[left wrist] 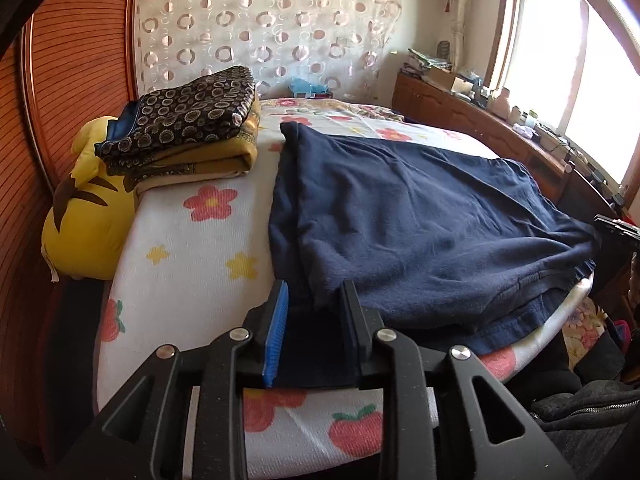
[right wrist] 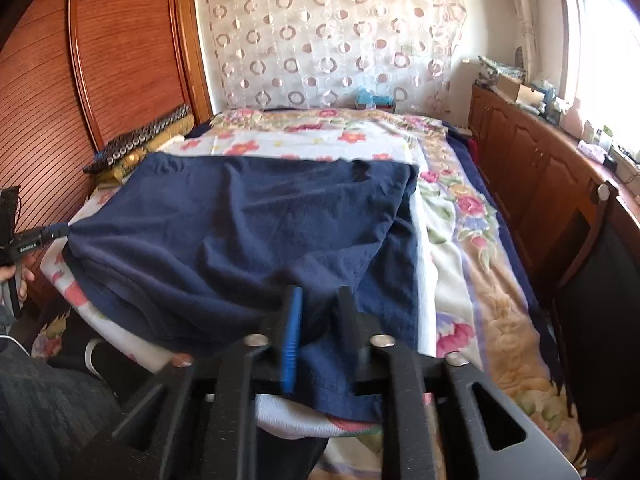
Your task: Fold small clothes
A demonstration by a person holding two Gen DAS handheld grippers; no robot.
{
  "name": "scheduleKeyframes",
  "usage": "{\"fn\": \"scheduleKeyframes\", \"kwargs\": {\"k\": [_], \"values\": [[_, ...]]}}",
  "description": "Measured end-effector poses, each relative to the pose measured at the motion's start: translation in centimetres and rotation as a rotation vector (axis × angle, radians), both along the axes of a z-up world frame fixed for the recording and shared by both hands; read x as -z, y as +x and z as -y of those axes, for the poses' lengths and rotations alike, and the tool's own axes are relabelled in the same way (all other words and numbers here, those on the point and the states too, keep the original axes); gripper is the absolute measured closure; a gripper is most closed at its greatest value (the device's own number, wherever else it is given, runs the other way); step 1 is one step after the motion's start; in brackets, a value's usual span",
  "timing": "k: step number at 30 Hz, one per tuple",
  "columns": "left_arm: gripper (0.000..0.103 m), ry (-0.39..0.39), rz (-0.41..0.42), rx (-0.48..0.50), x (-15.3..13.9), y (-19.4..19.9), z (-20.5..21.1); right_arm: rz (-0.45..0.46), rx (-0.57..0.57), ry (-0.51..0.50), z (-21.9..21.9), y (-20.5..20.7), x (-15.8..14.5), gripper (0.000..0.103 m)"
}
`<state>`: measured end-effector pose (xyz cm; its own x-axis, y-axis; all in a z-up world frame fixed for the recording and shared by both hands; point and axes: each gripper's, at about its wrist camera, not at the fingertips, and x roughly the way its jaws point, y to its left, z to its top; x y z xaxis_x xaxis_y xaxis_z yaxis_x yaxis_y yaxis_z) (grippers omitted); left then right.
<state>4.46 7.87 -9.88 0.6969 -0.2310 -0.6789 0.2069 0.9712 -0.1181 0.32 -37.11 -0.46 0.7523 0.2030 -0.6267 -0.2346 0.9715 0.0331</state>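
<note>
A navy blue garment (left wrist: 412,224) lies spread on the flowered bed cover (left wrist: 200,256); it also shows in the right wrist view (right wrist: 248,236). My left gripper (left wrist: 314,292) holds the garment's near left corner between its fingers, and the cloth fills the gap. It appears at the left edge of the right wrist view (right wrist: 52,233), pinching a stretched corner. My right gripper (right wrist: 320,296) holds the garment's near right edge, with cloth bunched between its fingers. The near edge is lifted and pulled taut between the two grippers.
A folded stack of dark patterned and mustard cloth (left wrist: 188,128) sits on the bed's left, above a yellow plush toy (left wrist: 84,224). A wooden wardrobe (right wrist: 120,48) stands on the left. A wooden cabinet (right wrist: 532,168) with clutter runs along the right under the window.
</note>
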Motion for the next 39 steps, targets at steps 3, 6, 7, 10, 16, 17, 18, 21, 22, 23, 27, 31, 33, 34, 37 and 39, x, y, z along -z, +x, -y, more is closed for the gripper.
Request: {"fn": "scheduleKeyframes", "kwargs": {"k": [3,6,7,10,16,17,18,21,22,23,27,31,33,34,37,39], "values": [[0.074,0.012,-0.016,-0.005,0.4,0.2,0.1,0.021,-0.016,0.018,-0.2,-0.3,-0.2,0.062],[0.074,0.02,-0.037,-0.012,0.9,0.4,0.0,0.032,-0.028,0.033,-0.5,-0.2,-0.4,0.061],[0.074,0.023,-0.044,-0.016,1.1,0.5,0.0,0.034,-0.034,0.035,-0.9,-0.1,-0.2,0.061],[0.074,0.019,-0.049,-0.022,1.4,0.7,-0.1,0.032,-0.062,0.05,-1.8,0.4,0.3,0.061],[0.074,0.022,-0.044,-0.049,1.5,1.3,-0.4,0.016,-0.115,0.075,-4.3,1.7,2.0,0.061],[0.073,0.024,-0.049,-0.053,1.6,1.4,-0.4,0.012,-0.124,0.079,-4.7,1.9,2.3,0.061],[0.072,0.029,-0.055,-0.056,1.8,1.6,-0.3,0.007,-0.13,0.084,-4.8,2.5,2.4,0.061],[0.07,0.04,-0.072,-0.059,2.3,1.8,-0.2,-0.004,-0.149,0.093,-5.6,3.5,2.9,0.061],[0.07,0.037,-0.07,-0.06,2.4,1.7,-0.2,-0.009,-0.154,0.095,-5.7,3.7,3.1,0.061],[0.07,0.026,-0.068,-0.062,2.4,1.7,-0.4,-0.013,-0.158,0.094,-5.8,3.8,3.2,0.061],[0.07,-0.008,-0.053,-0.065,2.6,1.5,-0.7,-0.046,-0.175,0.114,-6.0,4.7,4.1,0.044],[0.07,-0.01,-0.045,-0.065,2.7,1.6,-0.7,-0.058,-0.158,0.091,-6.5,5.4,5.2,0.04],[0.07,-0.027,-0.058,-0.064,2.5,1.6,-0.9,-0.065,-0.145,0.07,-6.6,5.8,5.7,0.04],[0.07,-0.048,-0.06,-0.061,2.3,1.5,-1.1,-0.069,-0.143,0.061,-6.8,6.0,6.1,0.04],[0.07,-0.1,-0.056,-0.044,1.7,1.1,-1.5,-0.083,-0.142,0.053,-7.4,6.5,6.8,0.04],[0.07,-0.121,-0.071,-0.029,1.4,1.0,-1.3,-0.088,-0.142,0.053,-7.8,6.8,7.2,0.04]]}}
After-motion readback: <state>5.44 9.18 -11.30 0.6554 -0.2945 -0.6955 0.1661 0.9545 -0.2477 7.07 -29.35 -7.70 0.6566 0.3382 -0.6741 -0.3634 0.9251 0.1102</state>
